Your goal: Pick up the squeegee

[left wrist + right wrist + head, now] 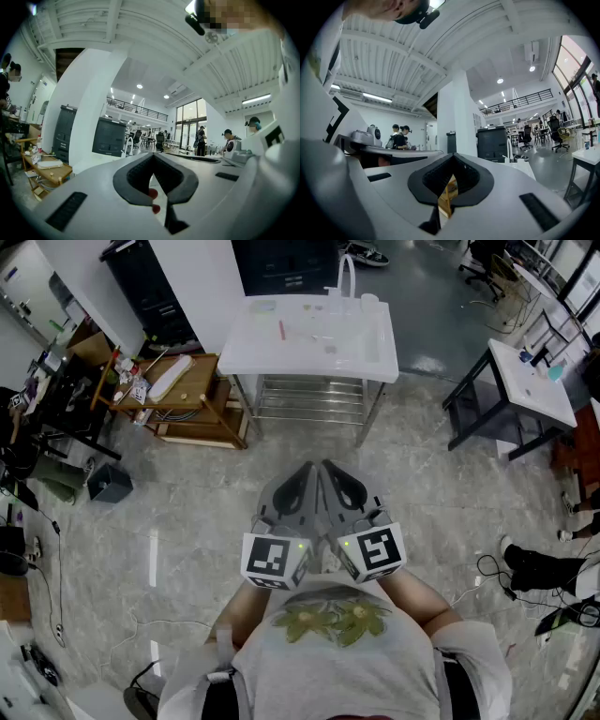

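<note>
Grey short-sleeved T-shirt [337,667], yellow-green leaf print [328,620] on chest, pale grey left gripper [307,474] and right gripper [330,472], dark ribbed pads [136,178], black-and-white marker cubes [274,559].

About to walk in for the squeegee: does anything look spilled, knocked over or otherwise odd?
Nothing stands out. The white table stands square, small items flat on it; the squeegee is too small to pick out. The left gripper and right gripper are shut and empty, short of the table. Loose cables lie on the floor.
</note>
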Available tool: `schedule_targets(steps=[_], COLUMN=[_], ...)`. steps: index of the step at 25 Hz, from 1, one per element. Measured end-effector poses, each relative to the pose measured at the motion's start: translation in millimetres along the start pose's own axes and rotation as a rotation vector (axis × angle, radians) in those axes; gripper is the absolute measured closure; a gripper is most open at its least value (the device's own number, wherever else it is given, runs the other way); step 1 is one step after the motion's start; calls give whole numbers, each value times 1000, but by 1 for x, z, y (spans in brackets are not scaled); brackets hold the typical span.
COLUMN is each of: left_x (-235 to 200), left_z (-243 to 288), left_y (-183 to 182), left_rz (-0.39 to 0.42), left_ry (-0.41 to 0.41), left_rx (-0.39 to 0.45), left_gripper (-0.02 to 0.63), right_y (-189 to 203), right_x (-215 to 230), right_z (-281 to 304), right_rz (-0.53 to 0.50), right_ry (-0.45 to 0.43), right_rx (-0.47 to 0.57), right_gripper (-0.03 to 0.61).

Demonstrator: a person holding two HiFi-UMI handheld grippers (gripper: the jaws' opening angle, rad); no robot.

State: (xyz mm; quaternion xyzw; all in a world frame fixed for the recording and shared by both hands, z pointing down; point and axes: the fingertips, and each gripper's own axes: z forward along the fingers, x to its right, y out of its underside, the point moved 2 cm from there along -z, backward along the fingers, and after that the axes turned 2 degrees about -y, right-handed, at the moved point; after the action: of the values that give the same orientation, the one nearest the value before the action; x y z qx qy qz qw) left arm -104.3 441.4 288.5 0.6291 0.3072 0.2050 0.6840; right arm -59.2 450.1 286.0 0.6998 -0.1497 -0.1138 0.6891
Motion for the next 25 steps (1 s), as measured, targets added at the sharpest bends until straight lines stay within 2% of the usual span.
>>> schedule_targets(steps=[5, 17, 25], left_x=[5, 30, 35], left_z=[3, 25, 33], left_y=[3, 9, 23], left_rz=[-57, -66, -90], left_ry=[18, 22, -18], left_rx=[-37, -43, -56], left_gripper=[604, 604, 604], right_y=[1, 2, 12], right_x=[5, 34, 45], right_z=[-4, -16, -19], right_rz=[16, -17, -53], right_ry=[-5, -24, -50], right_rx=[-8, -25, -66], right_gripper=[557, 557, 557])
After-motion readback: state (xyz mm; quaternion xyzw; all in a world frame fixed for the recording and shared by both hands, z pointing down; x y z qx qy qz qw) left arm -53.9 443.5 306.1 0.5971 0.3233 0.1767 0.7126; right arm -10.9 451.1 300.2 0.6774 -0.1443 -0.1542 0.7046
